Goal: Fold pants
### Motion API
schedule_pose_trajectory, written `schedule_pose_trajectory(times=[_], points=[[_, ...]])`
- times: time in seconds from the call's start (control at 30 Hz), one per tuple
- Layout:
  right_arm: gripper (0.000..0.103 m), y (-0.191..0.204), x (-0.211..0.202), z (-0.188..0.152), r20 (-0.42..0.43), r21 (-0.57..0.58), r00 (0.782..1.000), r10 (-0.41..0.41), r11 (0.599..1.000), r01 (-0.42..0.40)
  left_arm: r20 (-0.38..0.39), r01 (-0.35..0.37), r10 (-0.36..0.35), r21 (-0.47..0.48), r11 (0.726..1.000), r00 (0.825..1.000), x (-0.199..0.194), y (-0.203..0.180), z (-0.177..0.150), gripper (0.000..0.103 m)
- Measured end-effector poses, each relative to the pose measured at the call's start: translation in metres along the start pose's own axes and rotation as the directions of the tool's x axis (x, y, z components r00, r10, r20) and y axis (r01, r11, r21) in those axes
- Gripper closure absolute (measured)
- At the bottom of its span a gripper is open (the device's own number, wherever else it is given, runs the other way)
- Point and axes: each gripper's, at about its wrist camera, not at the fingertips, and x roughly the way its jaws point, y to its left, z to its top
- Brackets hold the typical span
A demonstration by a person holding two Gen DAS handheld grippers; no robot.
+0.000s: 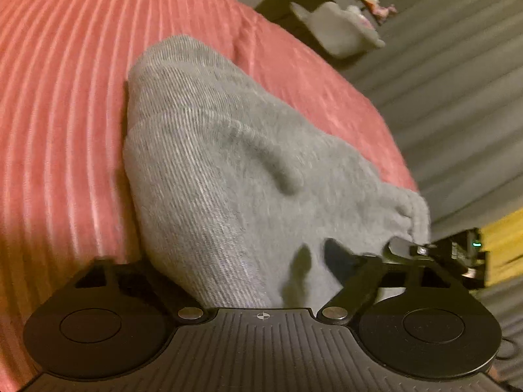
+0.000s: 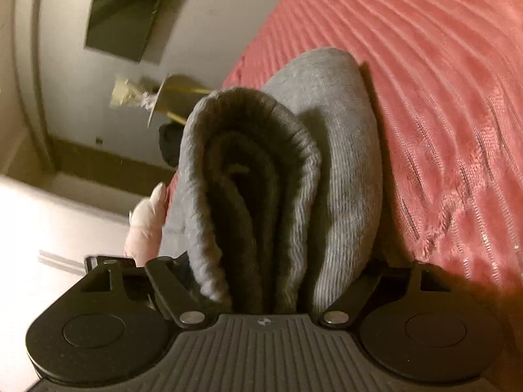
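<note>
The grey knit pants point(image 1: 228, 147) lie folded into a thick bundle on a pink ribbed bed cover point(image 1: 65, 98). In the left wrist view the bundle's near end fills my left gripper point(image 1: 261, 261). Cloth drapes over its fingers, and only one dark fingertip point(image 1: 340, 258) shows. At the bundle's right corner part of my right gripper point(image 1: 408, 248) holds the cloth. In the right wrist view the stacked layers of the pants point(image 2: 343, 163) are packed between the fingers of my right gripper point(image 2: 261, 261), which the cloth hides.
The bed cover point(image 2: 441, 98) ends close to the right of the bundle, above a grey striped floor point(image 1: 441, 65). A white object point(image 1: 340, 29) lies on the floor beyond. A person's hand point(image 2: 143, 225) shows at the bundle's left side.
</note>
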Motion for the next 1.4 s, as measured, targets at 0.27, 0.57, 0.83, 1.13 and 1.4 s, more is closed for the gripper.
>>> schedule_pose_trajectory(times=[0.27, 0.57, 0.83, 1.13, 1.4], points=[[0.042, 0.056, -0.007, -0.025, 0.131, -0.178, 0.978, -0.163, 0.967, 0.185, 0.077, -0.050, 0.042, 0.111, 0.993, 0.996, -0.021, -0.028, -0.010, 0.069], [0.044, 0.120, -0.011, 0.004, 0.201, -0.295, 0.973, -0.116, 0.940, 0.173, 0.207, -0.067, 0.039, 0.132, 0.989, 0.978, -0.053, -0.059, 0.026, 0.069], [0.017, 0.130, 0.014, 0.051, 0.307, -0.239, 0.882, -0.358, 0.868, 0.436, 0.326, -0.473, 0.444, 0.010, 0.881, 0.835, -0.063, -0.050, 0.041, 0.010], [0.004, 0.089, 0.014, -0.002, 0.337, -0.295, 0.809, -0.482, 0.762, 0.577, 0.266, -0.546, 0.504, 0.115, 0.830, 0.822, -0.029, -0.031, -0.033, 0.000], [0.004, 0.111, 0.008, -0.040, 0.467, -0.282, 0.684, -0.560, 0.639, 0.716, 0.253, -0.603, 0.584, -0.003, 0.798, 0.771, -0.060, -0.035, -0.053, 0.001]])
